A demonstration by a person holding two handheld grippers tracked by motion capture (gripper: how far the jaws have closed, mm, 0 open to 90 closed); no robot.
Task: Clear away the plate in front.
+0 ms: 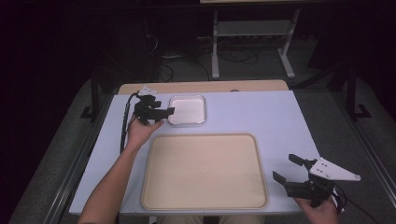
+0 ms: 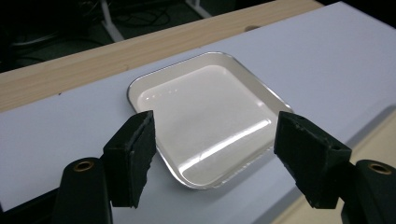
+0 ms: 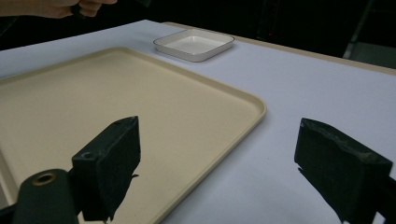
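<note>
Left hand-held gripper (image 1: 164, 112): jaws wide, nothing gripped | small white square dish (image 1: 187, 109): far-left on surface (image 1: 261, 112), just ahead of the jaws, near rim between them | right hand-held gripper (image 1: 286, 169): open, empty, well apart | left nearer.

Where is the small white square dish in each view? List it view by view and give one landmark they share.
High view: the small white square dish lies at the table's far side, just right of the left gripper.
Left gripper view: mid-picture, beyond the open jaws.
Right gripper view: top centre, past the beige tray.
Shared landmark: the tray's edge, nearest the dish in all three views.
</note>
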